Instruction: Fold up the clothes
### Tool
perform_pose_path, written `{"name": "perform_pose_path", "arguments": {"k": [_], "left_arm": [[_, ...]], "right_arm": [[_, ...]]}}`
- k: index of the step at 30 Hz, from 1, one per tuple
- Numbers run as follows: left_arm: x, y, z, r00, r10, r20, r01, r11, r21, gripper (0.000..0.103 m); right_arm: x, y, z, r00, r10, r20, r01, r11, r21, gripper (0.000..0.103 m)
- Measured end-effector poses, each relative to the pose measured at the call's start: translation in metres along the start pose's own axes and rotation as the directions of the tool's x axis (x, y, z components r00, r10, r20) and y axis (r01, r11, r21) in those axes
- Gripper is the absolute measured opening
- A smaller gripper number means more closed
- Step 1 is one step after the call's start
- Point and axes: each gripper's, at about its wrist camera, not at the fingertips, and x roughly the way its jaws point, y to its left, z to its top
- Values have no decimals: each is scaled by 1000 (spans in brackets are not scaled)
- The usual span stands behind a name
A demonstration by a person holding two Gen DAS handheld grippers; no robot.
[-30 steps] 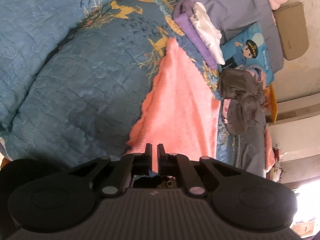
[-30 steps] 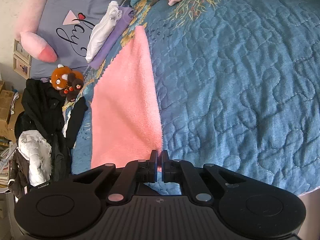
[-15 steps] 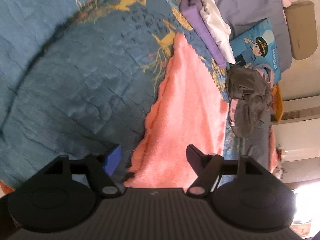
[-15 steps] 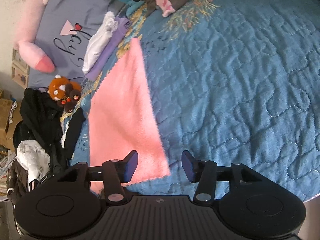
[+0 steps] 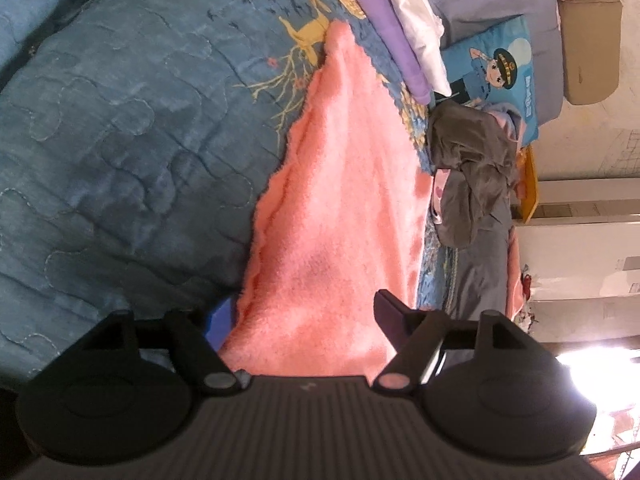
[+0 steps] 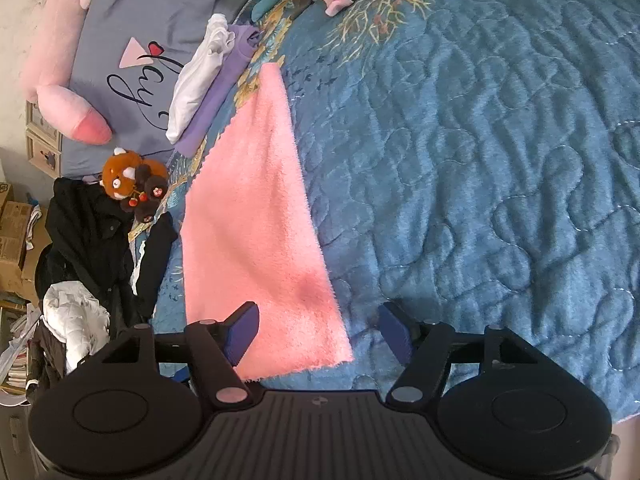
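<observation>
A fluffy pink cloth (image 5: 344, 208) lies folded in a long strip on the blue quilted bedspread (image 5: 120, 152). Its near end rests between the wide-apart fingers of my left gripper (image 5: 304, 314); the jaws are closing slightly and the pads do not press on the cloth. In the right wrist view the same pink cloth (image 6: 256, 216) lies flat. Its near corner sits between the fingers of my right gripper (image 6: 320, 326), whose jaws are opening and touch nothing.
Folded purple and white garments (image 6: 208, 80) lie beyond the far end of the cloth. A grey garment heap (image 5: 468, 160) hangs off the bed edge. A plush toy (image 6: 128, 178), black clothes (image 6: 92, 232) and a grey pillow (image 6: 132, 40) lie left of the cloth.
Both grippers were shut on the near edge of the pink cloth and have opened, letting it drop flat on the bed. The left gripper has moved down and closer to the bed.
</observation>
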Motion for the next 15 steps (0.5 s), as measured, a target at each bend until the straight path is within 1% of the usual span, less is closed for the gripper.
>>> {"name": "perform_pose_path", "arguments": {"k": [2, 3, 4, 5, 6, 7, 8, 9, 10, 12, 15], "left_arm": [[1, 0, -1, 1000, 19, 2, -19, 1000, -6, 68], [2, 0, -1, 1000, 25, 5, -25, 1000, -11, 62], [2, 0, -1, 1000, 30, 8, -30, 999, -15, 53], [2, 0, -2, 999, 32, 9, -32, 999, -20, 48], [3, 0, -2, 999, 36, 8, -36, 999, -24, 33], [3, 0, -3, 999, 46, 7, -45, 999, -28, 19], [4, -1, -4, 998, 56, 7, -55, 998, -30, 14], [5, -2, -5, 998, 66, 7, -65, 997, -32, 11], [5, -3, -6, 997, 76, 8, -76, 997, -33, 9], [0, -4, -7, 995, 97, 20, -96, 995, -25, 8], [-7, -12, -11, 992, 119, 45, -118, 993, -9, 7]], "right_arm": [[1, 2, 0, 1000, -4, 2, 4, 1000, -6, 66], [2, 3, 0, 1000, -7, 2, 7, 1000, -12, 66], [3, 4, 0, 1000, -11, 2, 11, 1000, -18, 66], [3, 5, 0, 1000, -14, 2, 14, 1000, -25, 65], [3, 5, 0, 1000, -22, 3, 22, 999, -27, 59], [3, 5, 1, 1000, -30, 4, 30, 999, -29, 44], [5, 5, 1, 999, -37, -4, 37, 999, -32, 17], [7, 4, 1, 999, -40, -22, 39, 999, -27, 6], [8, 2, 0, 999, -35, -32, 35, 999, -18, 5], [5, 1, -3, 1000, -26, -13, 26, 1000, -17, 3], [1, 7, -4, 1000, -22, 9, 23, 999, -45, 3]]}}
